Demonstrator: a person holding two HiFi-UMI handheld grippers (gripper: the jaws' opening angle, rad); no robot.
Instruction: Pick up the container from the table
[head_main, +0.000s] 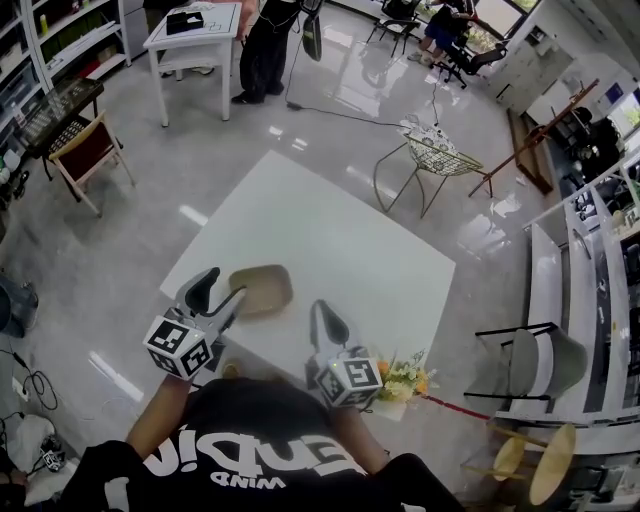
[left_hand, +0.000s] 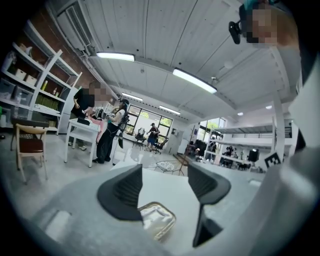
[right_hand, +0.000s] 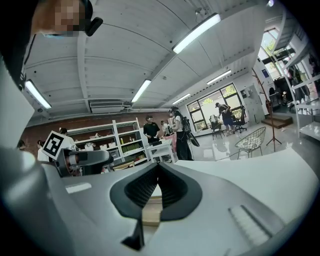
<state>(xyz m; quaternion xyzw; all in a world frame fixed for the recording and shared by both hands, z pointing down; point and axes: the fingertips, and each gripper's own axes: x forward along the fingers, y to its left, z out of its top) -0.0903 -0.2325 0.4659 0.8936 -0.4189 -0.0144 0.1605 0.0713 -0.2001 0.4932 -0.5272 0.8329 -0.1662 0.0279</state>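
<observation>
A shallow tan container (head_main: 262, 289) lies on the white table (head_main: 340, 240) near its front edge. My left gripper (head_main: 224, 285) stands open at the container's left end, one finger on each side of that end, without pressing on it. In the left gripper view the container (left_hand: 156, 220) shows its shiny inside low between the spread jaws of the left gripper (left_hand: 165, 175). My right gripper (head_main: 322, 310) is shut with nothing in it, a little to the right of the container. The container (right_hand: 150, 211) shows just beyond the tips of the right gripper (right_hand: 157, 167).
A bunch of flowers (head_main: 405, 378) sits at the table's near right corner. A wire chair (head_main: 435, 160) stands beyond the far edge. Further off are a white desk (head_main: 195, 30), a wooden chair (head_main: 85, 150) and a standing person (head_main: 265, 45).
</observation>
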